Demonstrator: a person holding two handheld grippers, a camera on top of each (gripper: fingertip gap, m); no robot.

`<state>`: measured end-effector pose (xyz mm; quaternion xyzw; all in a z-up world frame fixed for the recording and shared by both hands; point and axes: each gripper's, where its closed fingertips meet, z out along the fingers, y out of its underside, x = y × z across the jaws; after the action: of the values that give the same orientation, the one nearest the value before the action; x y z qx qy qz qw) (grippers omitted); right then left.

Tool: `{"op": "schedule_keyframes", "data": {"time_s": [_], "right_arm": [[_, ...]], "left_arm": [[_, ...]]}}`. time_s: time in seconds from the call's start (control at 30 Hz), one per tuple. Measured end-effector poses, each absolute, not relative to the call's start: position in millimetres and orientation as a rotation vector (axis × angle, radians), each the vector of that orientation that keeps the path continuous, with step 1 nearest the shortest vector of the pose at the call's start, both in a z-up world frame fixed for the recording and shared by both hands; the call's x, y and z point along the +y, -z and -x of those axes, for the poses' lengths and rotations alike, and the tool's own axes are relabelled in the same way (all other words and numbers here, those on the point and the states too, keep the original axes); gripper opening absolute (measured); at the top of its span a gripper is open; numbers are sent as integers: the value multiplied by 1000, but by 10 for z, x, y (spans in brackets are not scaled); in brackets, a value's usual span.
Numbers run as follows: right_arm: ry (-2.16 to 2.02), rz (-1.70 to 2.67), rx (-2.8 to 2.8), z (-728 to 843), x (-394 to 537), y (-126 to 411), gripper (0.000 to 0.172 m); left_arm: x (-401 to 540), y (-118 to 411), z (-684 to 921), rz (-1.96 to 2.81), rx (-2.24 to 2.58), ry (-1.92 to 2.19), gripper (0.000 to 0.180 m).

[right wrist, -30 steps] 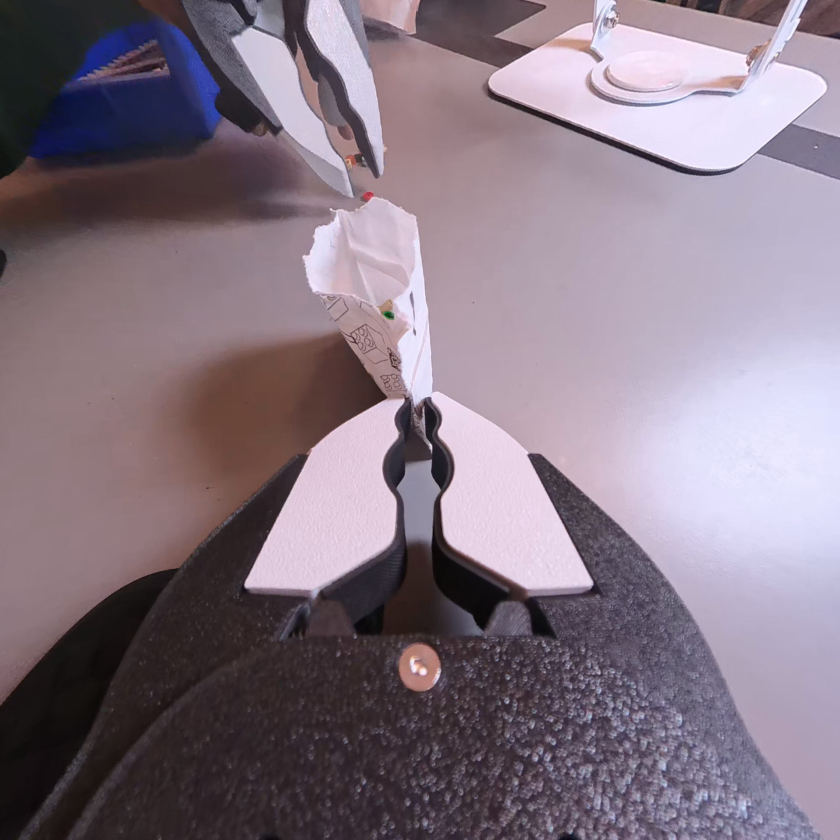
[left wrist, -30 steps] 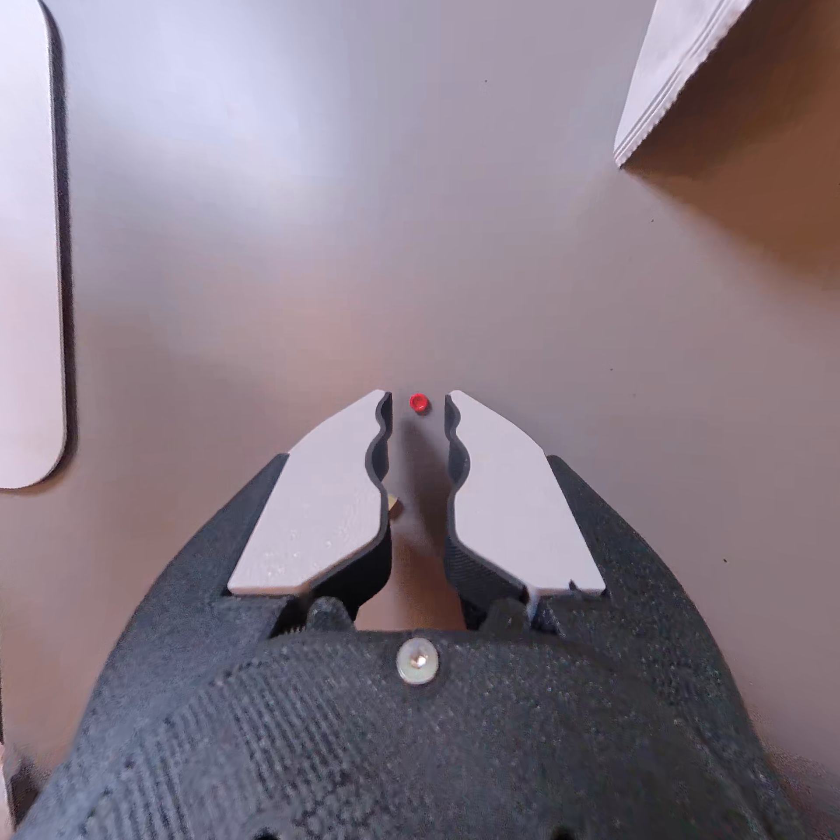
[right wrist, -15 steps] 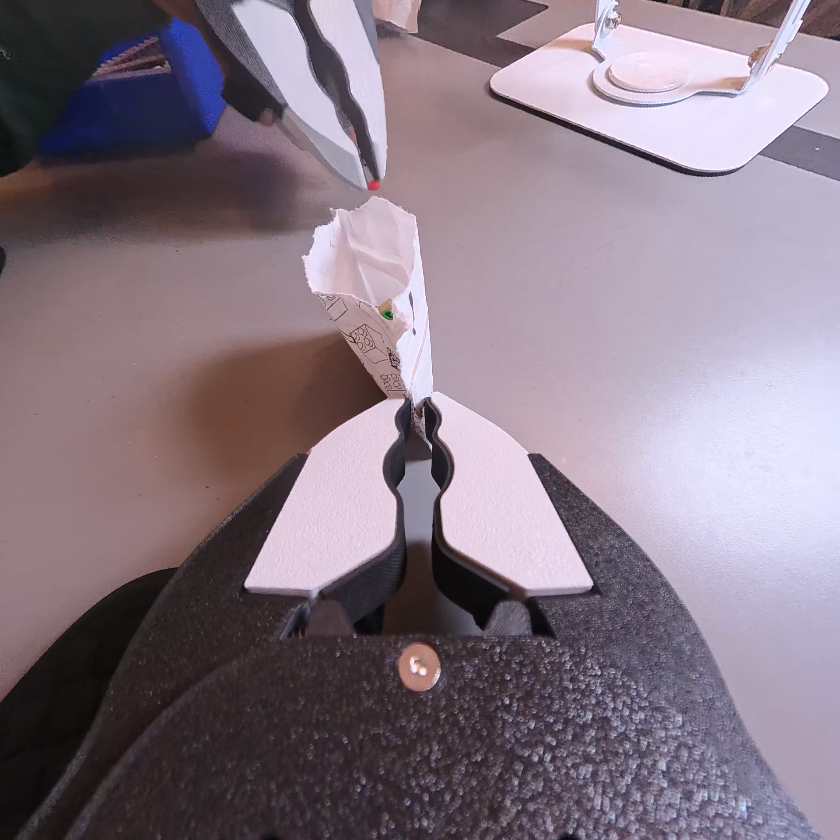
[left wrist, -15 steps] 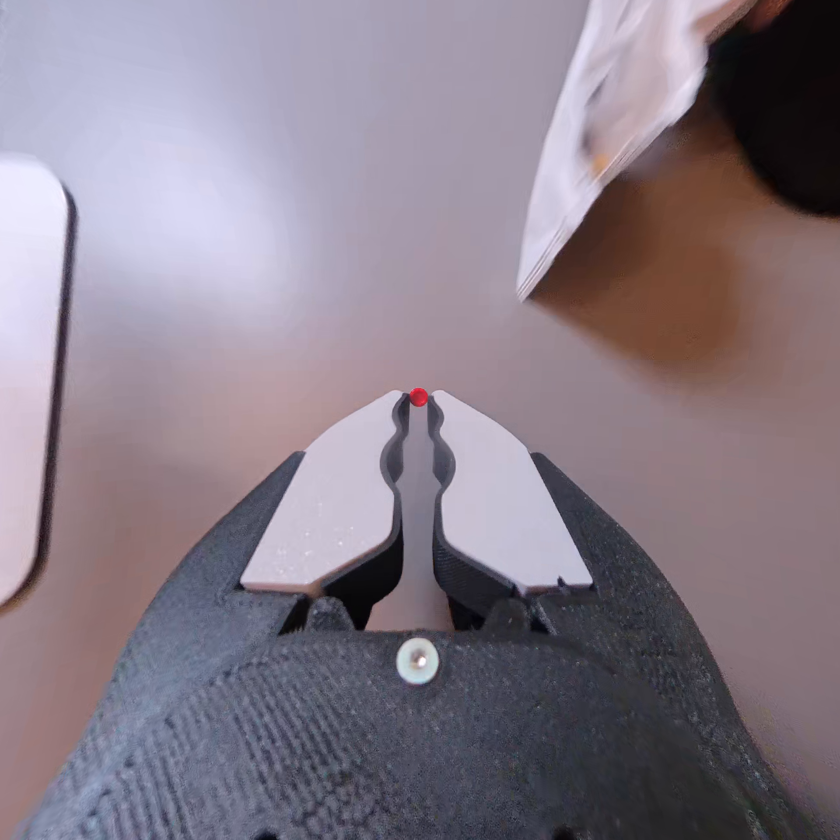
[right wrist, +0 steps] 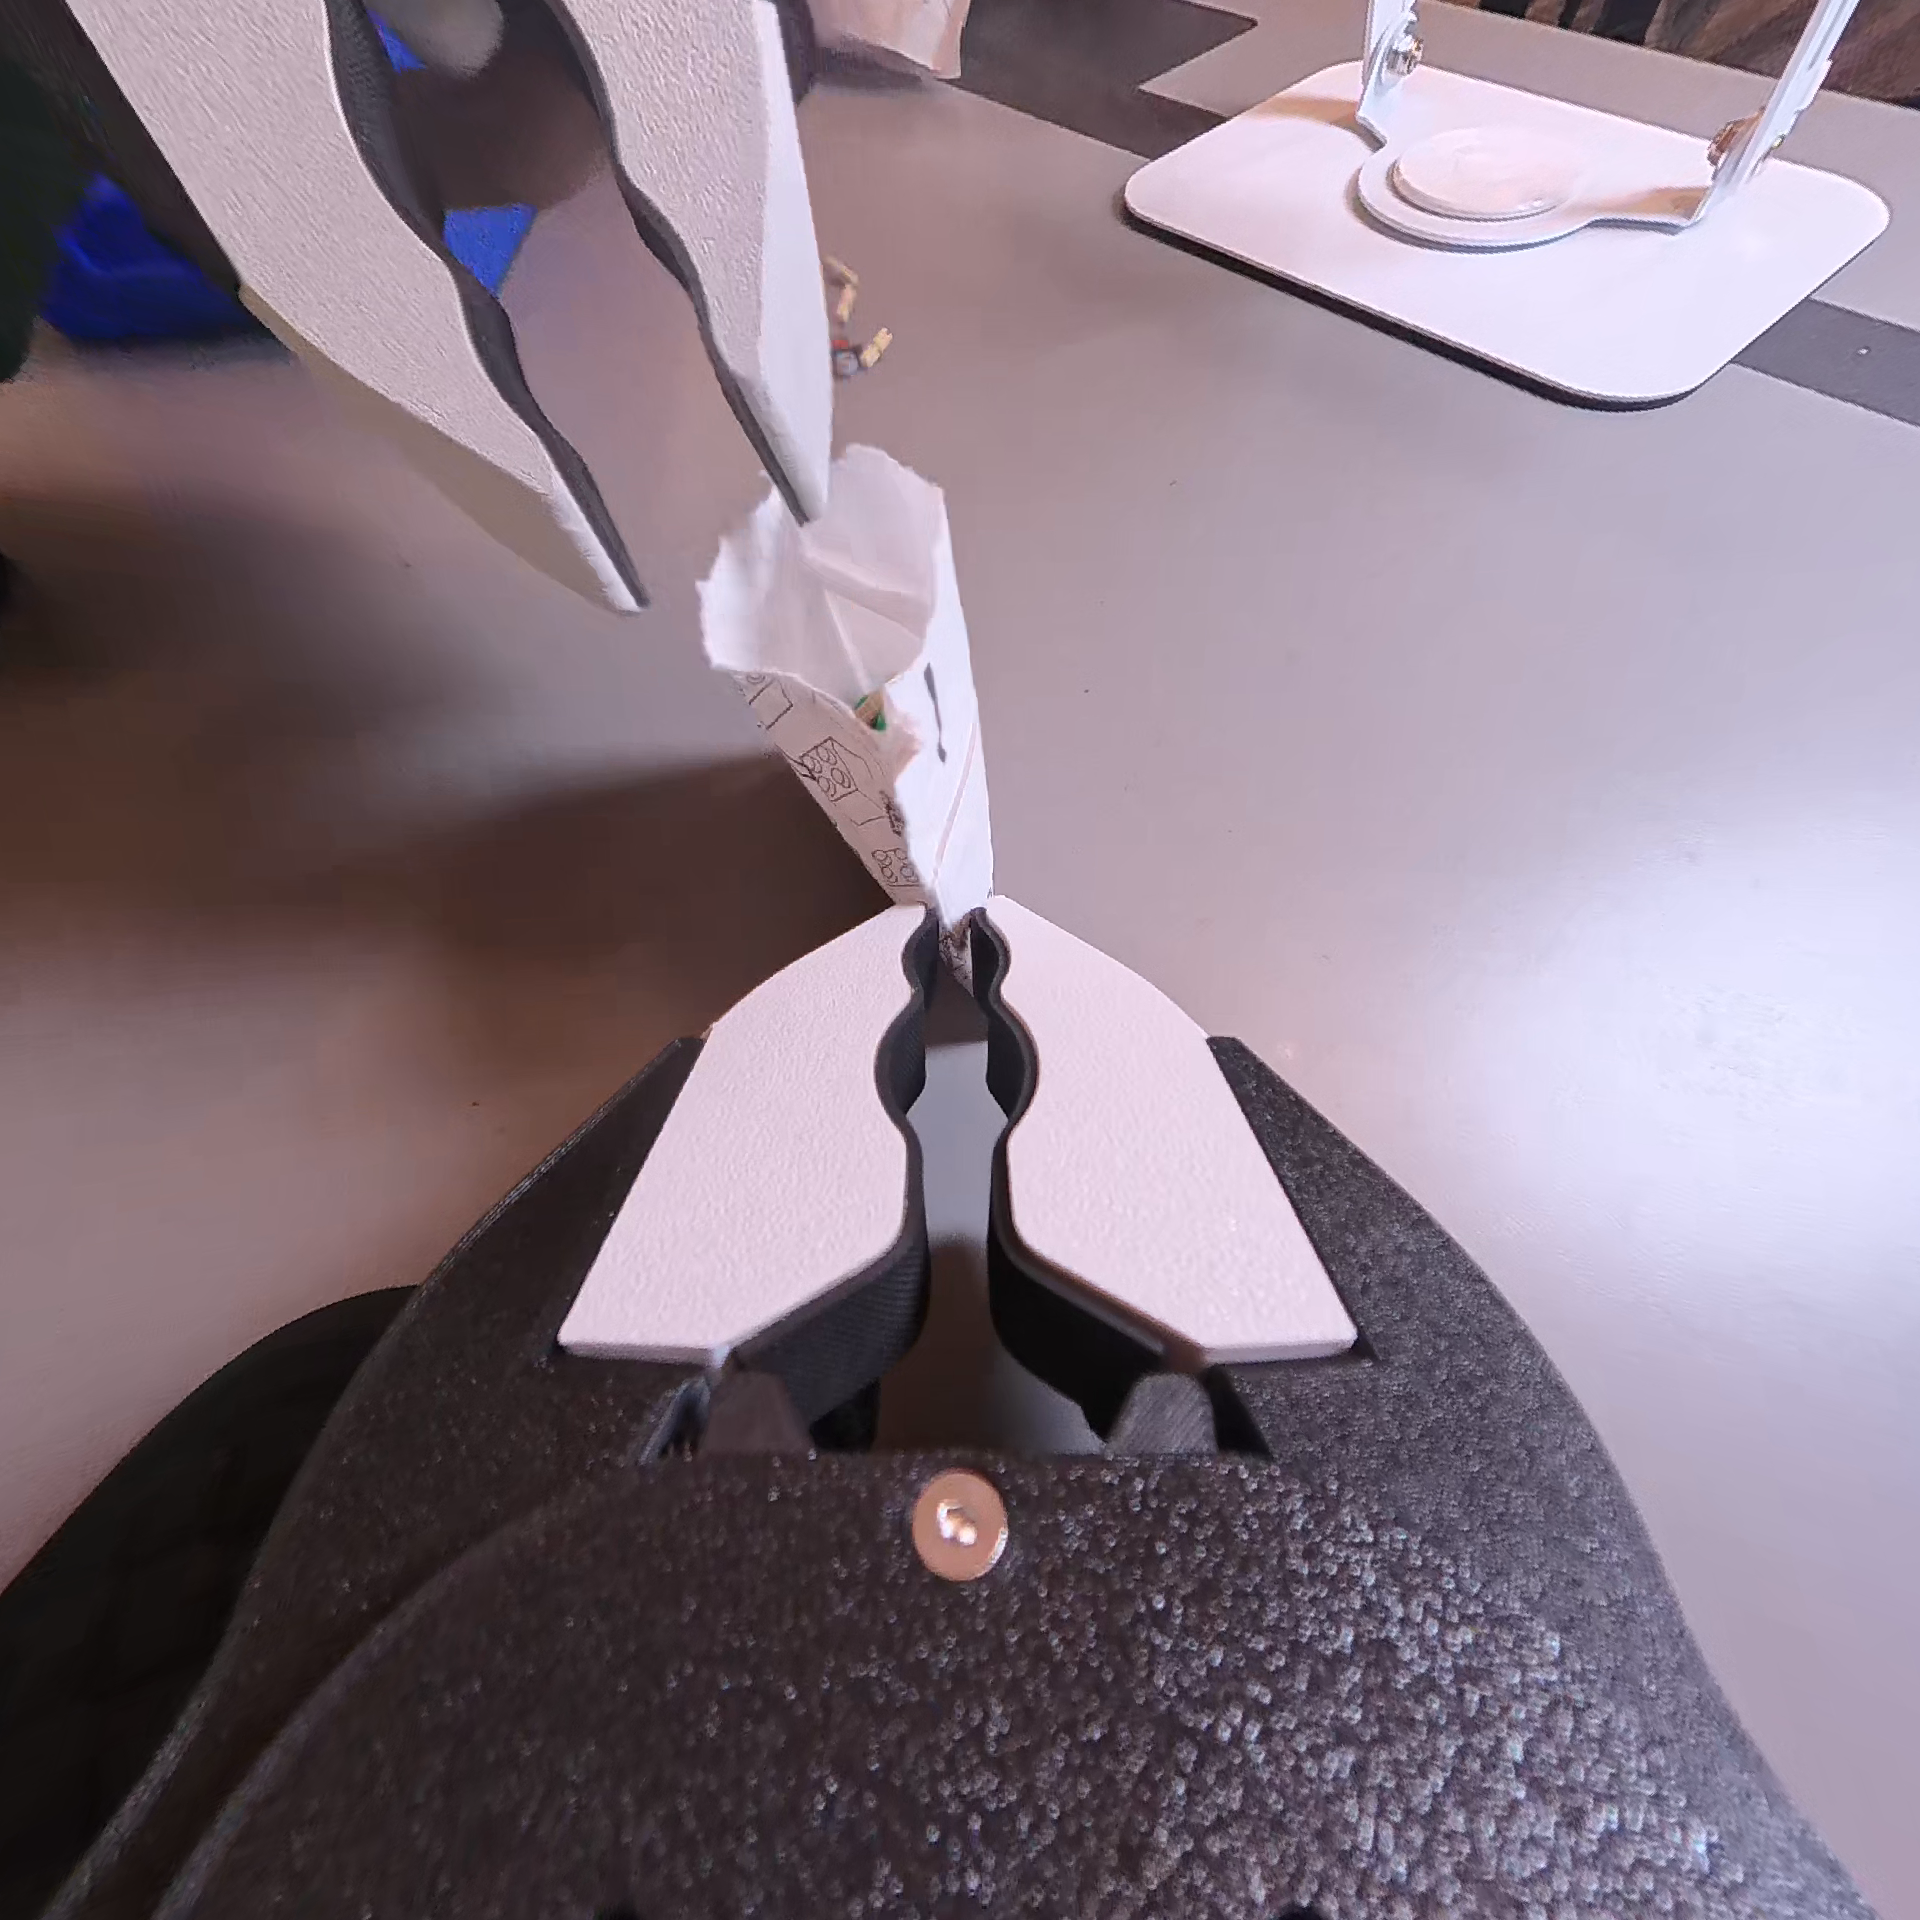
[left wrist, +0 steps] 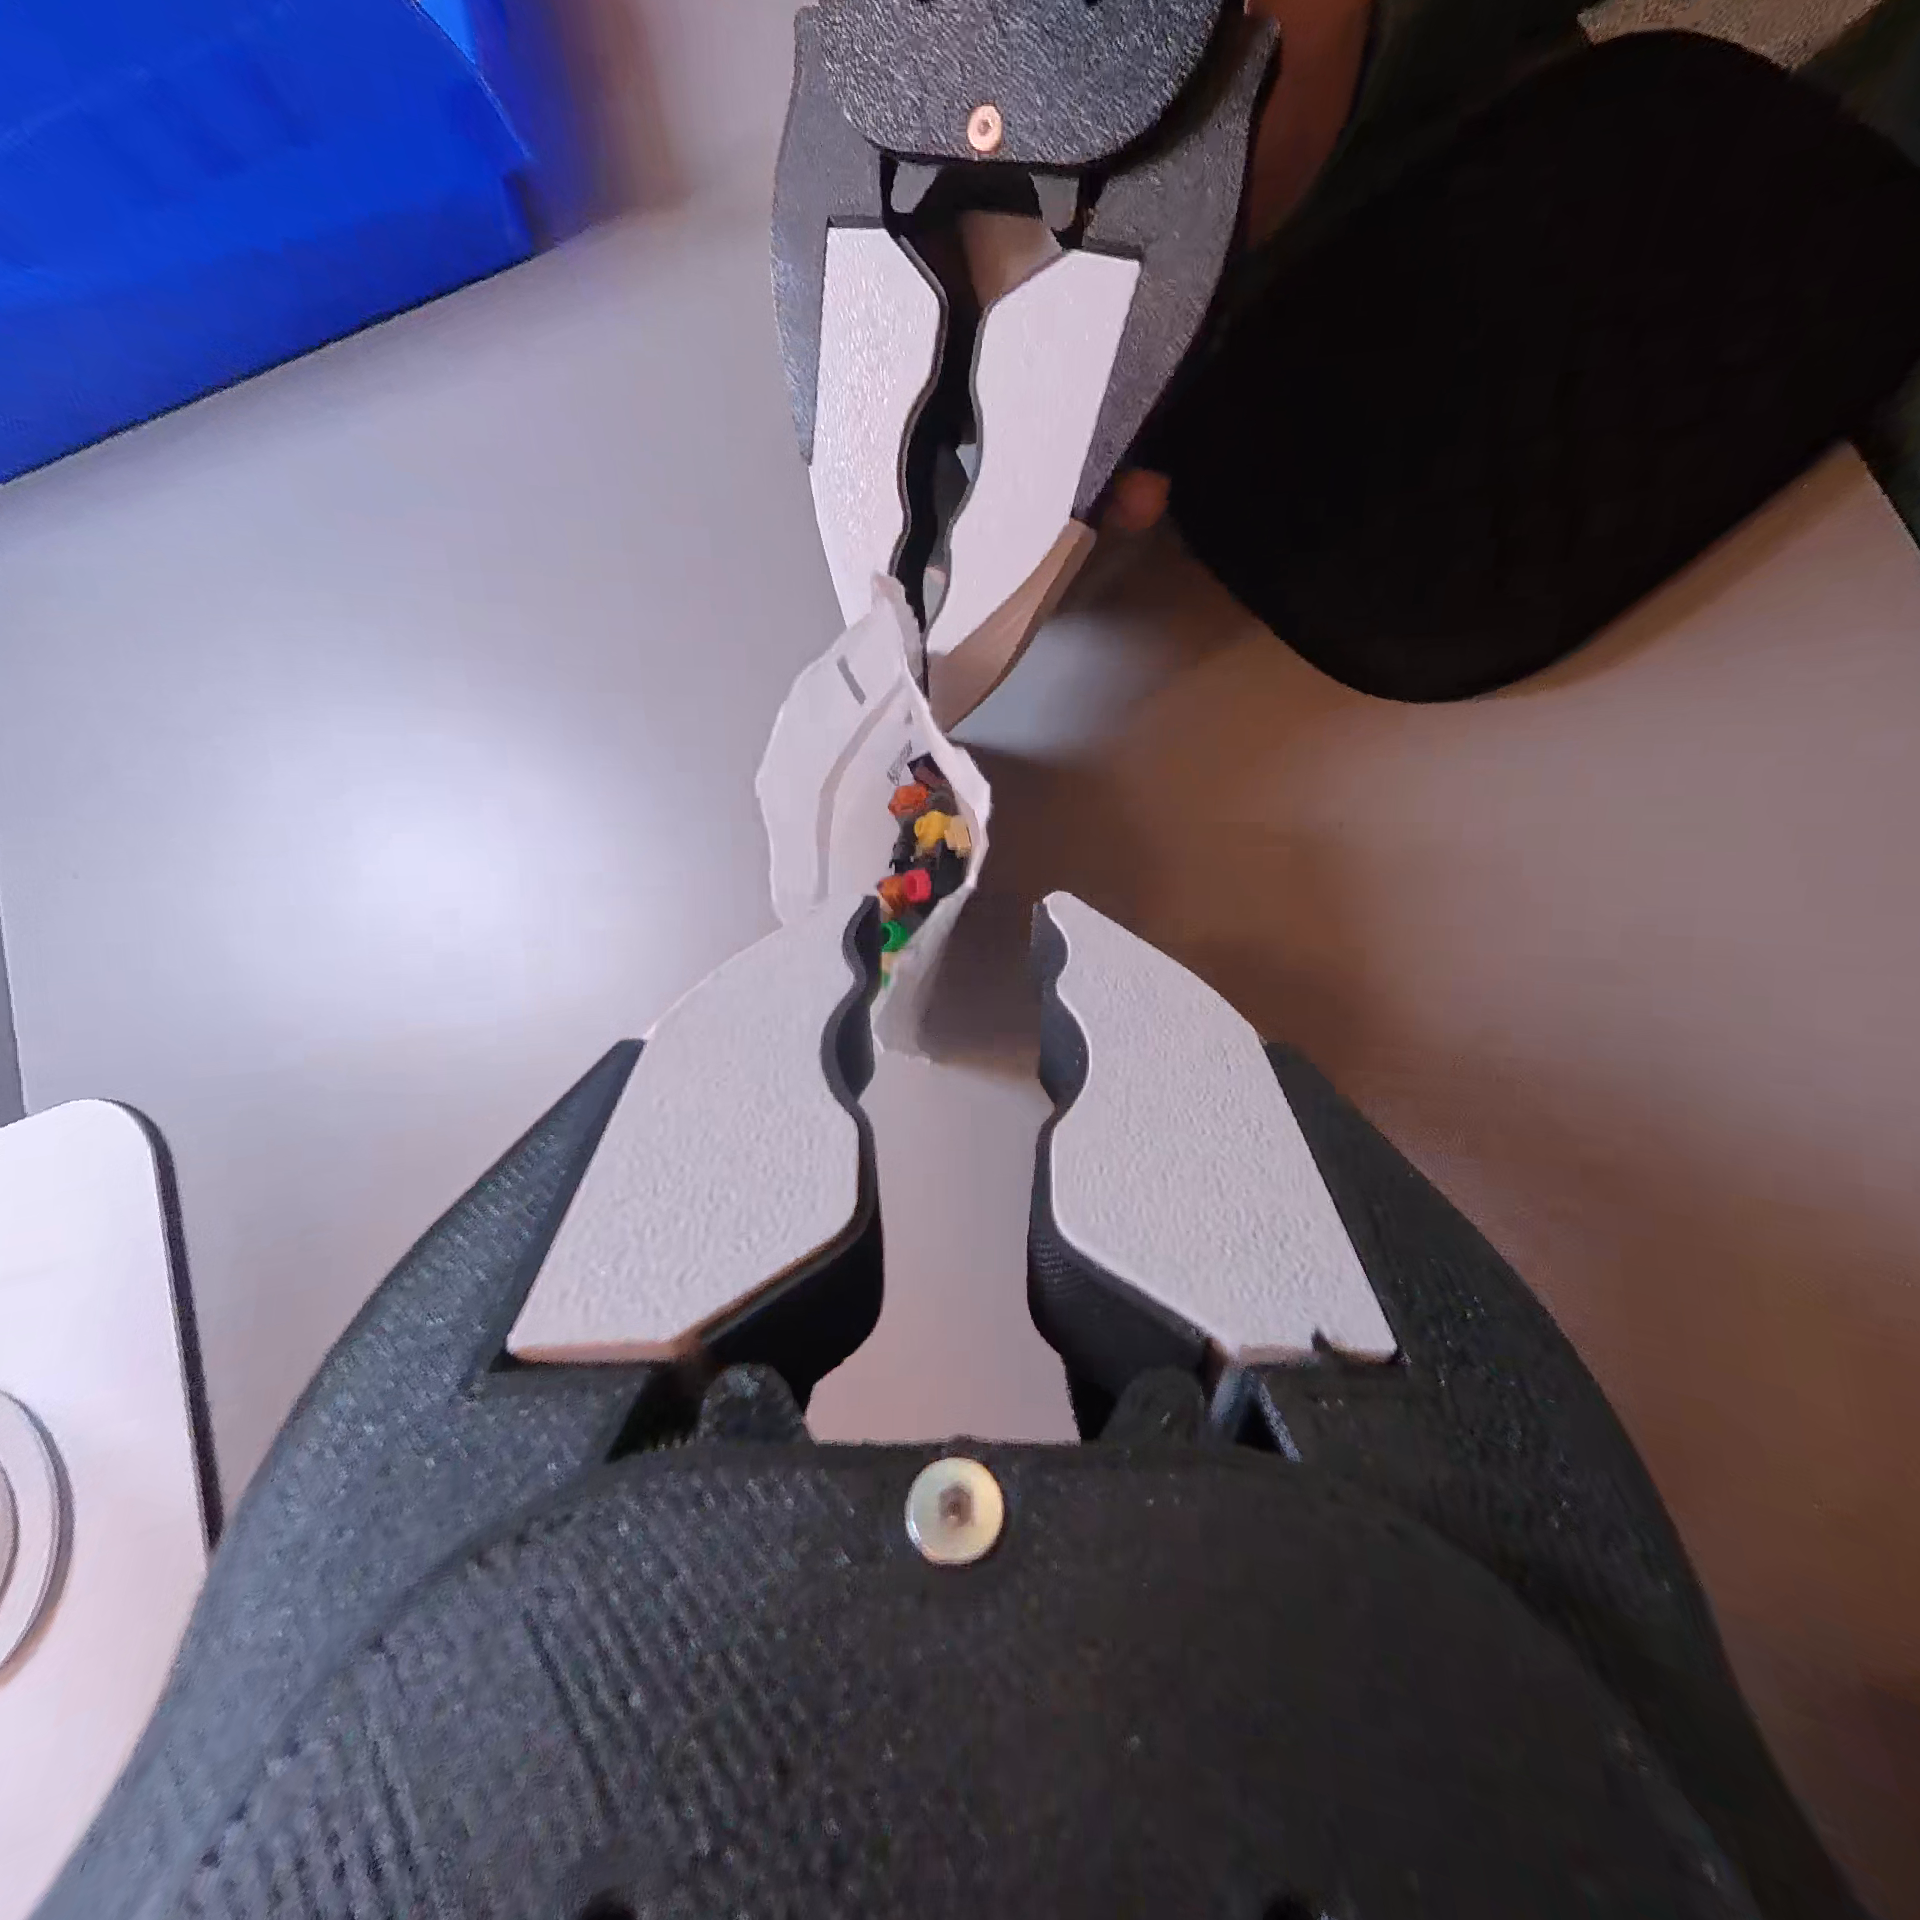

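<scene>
Right hand-held gripper [right wrist: 954, 920] clamps torn paper bag [right wrist: 894, 665]; contents mostly hidden.

Count, both wrist views.

Two-finger grippers with white plates and black textured bodies: 2, the left gripper [left wrist: 951, 914] and the right gripper [right wrist: 951, 920].

Torn-open white paper bag printed with brick outlines [right wrist: 883, 665]: 1.

Small coloured plastic studs visible inside the bag mouth [left wrist: 920, 862]: at least 5 distinguishable (2 orange, 1 yellow, 1 red, 1 green); darker pieces among them, number cannot be told.

Small loose pieces on the grey table beyond the bag [right wrist: 857, 332]: about 3, too small to count surely.

White flat stand base with rounded corners [right wrist: 1507, 270]: 1.

Blue plastic bin [left wrist: 239, 177]: 1.
</scene>
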<state>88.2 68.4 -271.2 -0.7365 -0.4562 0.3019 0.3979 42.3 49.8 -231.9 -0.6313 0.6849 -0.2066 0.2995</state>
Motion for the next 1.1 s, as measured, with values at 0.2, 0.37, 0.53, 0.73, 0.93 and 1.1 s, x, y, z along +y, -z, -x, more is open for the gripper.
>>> {"op": "schedule_keyframes", "data": {"time_s": [0.2, 0.37, 0.53, 0.73, 0.93, 1.1], "right_arm": [[-772, 1874, -1148, -884, 693, 2716, 5], [-767, 1869, -1160, -870, 679, 2720, 5], [-777, 1872, -1151, -874, 685, 2716, 5], [-784, 1876, -1148, -876, 686, 2716, 5], [-783, 1874, -1150, -875, 683, 2716, 5], [-781, 1874, -1151, -875, 682, 2718, 5]], "left_arm": [[794, 2192, 196, 1810, 1694, 314, 28], [1272, 2554, 1278, 2226, 1456, 158, 40], [1206, 3008, 1596, 2411, 1495, 252, 50], [1213, 3076, 1541, 2422, 1496, 334, 37], [1200, 3082, 1543, 2407, 1535, 287, 25], [1175, 3080, 1523, 2379, 1543, 295, 17]]}}
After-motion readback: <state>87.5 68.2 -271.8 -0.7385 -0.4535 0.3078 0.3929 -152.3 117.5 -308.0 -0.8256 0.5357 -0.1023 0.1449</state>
